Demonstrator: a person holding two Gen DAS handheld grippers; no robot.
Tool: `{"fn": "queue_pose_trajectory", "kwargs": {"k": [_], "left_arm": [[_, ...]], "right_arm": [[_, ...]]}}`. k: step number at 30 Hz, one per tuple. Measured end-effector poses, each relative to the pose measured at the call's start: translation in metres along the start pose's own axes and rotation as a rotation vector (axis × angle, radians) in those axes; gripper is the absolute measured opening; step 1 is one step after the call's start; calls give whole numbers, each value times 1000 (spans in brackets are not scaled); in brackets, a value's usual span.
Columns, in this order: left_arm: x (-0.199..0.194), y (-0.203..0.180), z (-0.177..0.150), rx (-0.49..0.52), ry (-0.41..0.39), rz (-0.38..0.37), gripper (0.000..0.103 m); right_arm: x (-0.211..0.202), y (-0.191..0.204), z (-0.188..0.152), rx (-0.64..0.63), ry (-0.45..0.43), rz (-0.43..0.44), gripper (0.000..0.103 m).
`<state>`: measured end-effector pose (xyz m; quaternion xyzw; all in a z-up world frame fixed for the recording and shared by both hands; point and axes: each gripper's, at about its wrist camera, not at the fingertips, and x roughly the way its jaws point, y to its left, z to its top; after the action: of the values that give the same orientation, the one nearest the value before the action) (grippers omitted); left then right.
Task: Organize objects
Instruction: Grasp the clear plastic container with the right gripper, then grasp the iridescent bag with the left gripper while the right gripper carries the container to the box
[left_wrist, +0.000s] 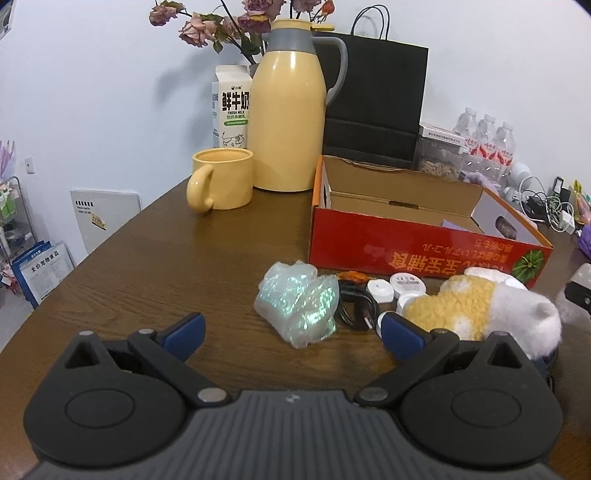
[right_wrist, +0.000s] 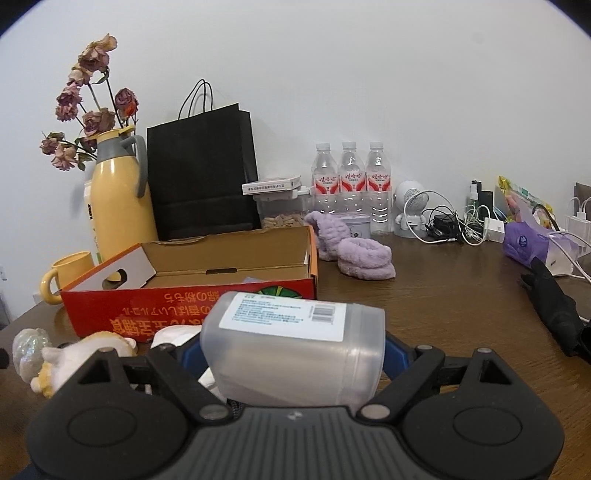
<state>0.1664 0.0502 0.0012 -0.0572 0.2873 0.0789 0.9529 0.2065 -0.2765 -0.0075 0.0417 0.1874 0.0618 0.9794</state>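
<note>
My right gripper (right_wrist: 293, 350) is shut on a translucent plastic container (right_wrist: 295, 354) with a white label, held on its side between the blue pads, above the table in front of the open red cardboard box (right_wrist: 184, 306). My left gripper (left_wrist: 291, 320) stands open low over the table with nothing between its pads. Just beyond it lie a crumpled iridescent plastic bag (left_wrist: 299, 302), a coiled black cable (left_wrist: 356, 302), small white round discs (left_wrist: 406, 282) and a yellow-and-white plush toy (left_wrist: 480, 306), all in front of the red box (left_wrist: 406, 251).
Behind the box stand a yellow mug (left_wrist: 221, 179), a yellow thermos jug (left_wrist: 288, 110), a milk carton (left_wrist: 231, 107) and a black paper bag (left_wrist: 373, 99). Water bottles (right_wrist: 351, 181), purple fluffy items (right_wrist: 362, 258), tangled chargers (right_wrist: 454, 221) and a black object (right_wrist: 557, 310) occupy the right side.
</note>
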Motion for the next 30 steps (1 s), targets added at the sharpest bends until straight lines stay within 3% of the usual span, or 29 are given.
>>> {"fn": "queue_pose_trajectory", "kwargs": {"k": [8,12,13,14,15,17,30], "left_arm": [[43,2,15,-1,16,25,103],[56,10,18,-41,-1,-5,100],[58,11,18,-47,-1,-22,85],[60,12,18,-51,8,-43,61],[63,13,17,-58,21,-57,50],[63,15,16,-70,20,-71,45],[30,7,26,-57,-104,-87,42]], "right_arm": [[-3,2,0,-4,-13,22,89],[-5,4,0,-11,-22,28,89],[-5,4,0,-12,-23,28,89],[-5,4,0,-12,-22,28,89],[-5,4,0,-13,-22,28,89],[-4,5,0,-15,-19,28,89],[-17,10,8,-40,-93,46,89]]}}
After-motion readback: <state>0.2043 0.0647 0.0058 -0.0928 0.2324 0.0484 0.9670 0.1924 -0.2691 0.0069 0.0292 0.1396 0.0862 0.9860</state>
